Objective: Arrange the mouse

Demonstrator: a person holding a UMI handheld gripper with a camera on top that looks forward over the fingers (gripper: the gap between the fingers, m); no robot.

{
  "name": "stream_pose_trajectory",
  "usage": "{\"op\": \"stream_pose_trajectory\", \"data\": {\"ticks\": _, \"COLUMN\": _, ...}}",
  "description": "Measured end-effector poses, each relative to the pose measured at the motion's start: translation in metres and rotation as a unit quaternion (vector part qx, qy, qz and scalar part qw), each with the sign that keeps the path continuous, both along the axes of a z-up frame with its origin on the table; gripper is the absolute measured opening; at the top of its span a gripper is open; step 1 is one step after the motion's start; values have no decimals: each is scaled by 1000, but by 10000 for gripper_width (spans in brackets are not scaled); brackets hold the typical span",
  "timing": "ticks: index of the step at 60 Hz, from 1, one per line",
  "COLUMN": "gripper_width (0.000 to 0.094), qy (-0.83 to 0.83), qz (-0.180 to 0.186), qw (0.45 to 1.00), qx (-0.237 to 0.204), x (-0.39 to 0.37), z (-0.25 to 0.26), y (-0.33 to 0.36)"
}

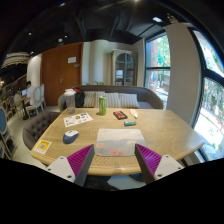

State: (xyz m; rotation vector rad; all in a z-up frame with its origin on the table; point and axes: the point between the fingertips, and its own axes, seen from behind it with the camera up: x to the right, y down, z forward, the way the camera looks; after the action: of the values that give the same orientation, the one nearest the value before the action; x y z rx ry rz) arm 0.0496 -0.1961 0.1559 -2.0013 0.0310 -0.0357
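Magenta pads (82, 158) at bottom, fingers spread wide, gripper (115, 160) open & holding nothing. Between/just ahead of fingers at 12 o'clock: pale flat box or pad (118, 142) lying on wooden table (170, 128). Further, at 10 o'clock: small dark rounded item, prob. the mouse (71, 137), resting on table, well apart from fingers, untouched. Yellow card (43, 147) at 9 o'clock near table edge. Mid-table: paper sheet (77, 120) at 11, green bottle (102, 105) upright at 12, dark red/black item (120, 115) & small teal thing (130, 123) at 1. Beyond table: grey sofa (120, 97), cabinet, windows at 2–3. Progress est.: early — mouse not yet gripped; approach, grasp & placement all still left.
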Motion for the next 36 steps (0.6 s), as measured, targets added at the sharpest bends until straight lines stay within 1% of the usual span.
{"op": "stream_pose_trajectory", "data": {"ticks": 1, "gripper_width": 842, "qy": -10, "qz": 1, "qw": 1000, "qx": 0, "x": 0, "z": -3, "y": 9}}
{"op": "stream_pose_trajectory", "data": {"ticks": 2, "gripper_width": 841, "qy": -10, "qz": 2, "qw": 1000, "qx": 1, "x": 2, "z": 0, "y": 1}}
{"op": "stream_pose_trajectory", "data": {"ticks": 9, "gripper_width": 852, "qy": -31, "qz": 9, "qw": 999, "qx": 1, "x": -1, "z": -8, "y": 12}}
{"op": "stream_pose_trajectory", "data": {"ticks": 17, "gripper_width": 851, "qy": -35, "qz": 34, "qw": 999, "qx": -10, "x": -23, "z": -21, "y": 19}}
{"op": "stream_pose_trajectory", "data": {"ticks": 26, "gripper_width": 851, "qy": -15, "qz": 79, "qw": 997, "qx": -20, "x": -64, "z": -42, "y": 40}}
{"op": "stream_pose_trajectory", "data": {"ticks": 36, "gripper_width": 853, "qy": 27, "qz": 130, "qw": 990, "qx": -42, "x": -132, "z": -86, "y": 86}}
